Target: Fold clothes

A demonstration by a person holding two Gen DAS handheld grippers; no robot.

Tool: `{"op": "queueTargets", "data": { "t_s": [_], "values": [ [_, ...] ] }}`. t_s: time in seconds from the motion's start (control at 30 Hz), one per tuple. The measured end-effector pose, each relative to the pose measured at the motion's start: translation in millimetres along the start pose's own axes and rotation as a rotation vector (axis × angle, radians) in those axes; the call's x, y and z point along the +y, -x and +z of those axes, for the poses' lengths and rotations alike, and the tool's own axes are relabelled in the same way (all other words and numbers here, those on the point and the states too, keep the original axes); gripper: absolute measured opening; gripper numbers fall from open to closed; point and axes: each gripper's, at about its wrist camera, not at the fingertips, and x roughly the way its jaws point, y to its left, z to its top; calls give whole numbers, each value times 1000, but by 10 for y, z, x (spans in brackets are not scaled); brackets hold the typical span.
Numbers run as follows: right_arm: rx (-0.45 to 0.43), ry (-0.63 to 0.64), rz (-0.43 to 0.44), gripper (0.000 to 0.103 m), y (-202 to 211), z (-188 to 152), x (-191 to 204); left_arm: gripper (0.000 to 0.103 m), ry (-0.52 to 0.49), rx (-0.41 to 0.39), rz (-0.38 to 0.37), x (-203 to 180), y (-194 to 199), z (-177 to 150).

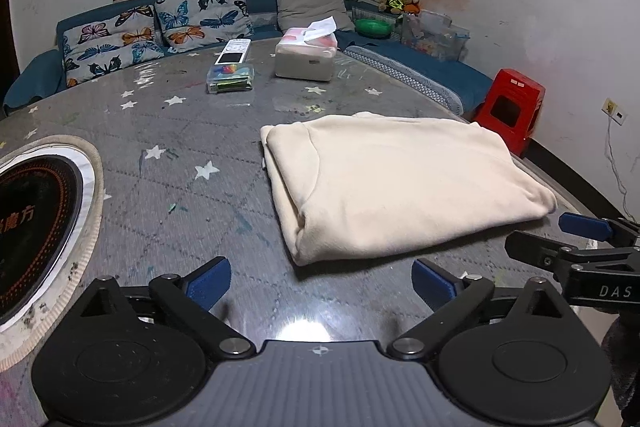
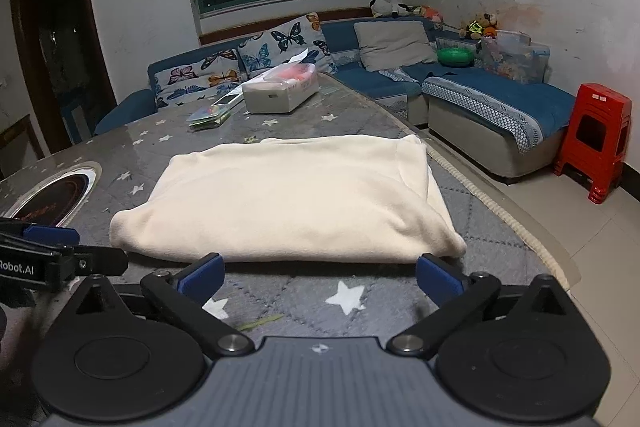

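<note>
A cream garment lies folded into a thick rectangle on the grey star-patterned table. It also shows in the right wrist view. My left gripper is open and empty, just short of the garment's near left corner. My right gripper is open and empty, its blue fingertips just short of the garment's near edge. The right gripper's fingers show at the right of the left wrist view; the left gripper's fingers show at the left of the right wrist view.
An induction hob is set into the table at the left. A tissue box, a remote and a clear plastic box lie at the far side. A blue sofa and a red stool stand beyond.
</note>
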Motion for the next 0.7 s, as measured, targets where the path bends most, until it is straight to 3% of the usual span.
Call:
{"op": "queueTargets", "data": {
  "t_s": [0.7],
  "values": [
    [-32,-42,-37,103,158,-73,17,103,-13,-26,-15,-70,196,-125]
  ]
}}
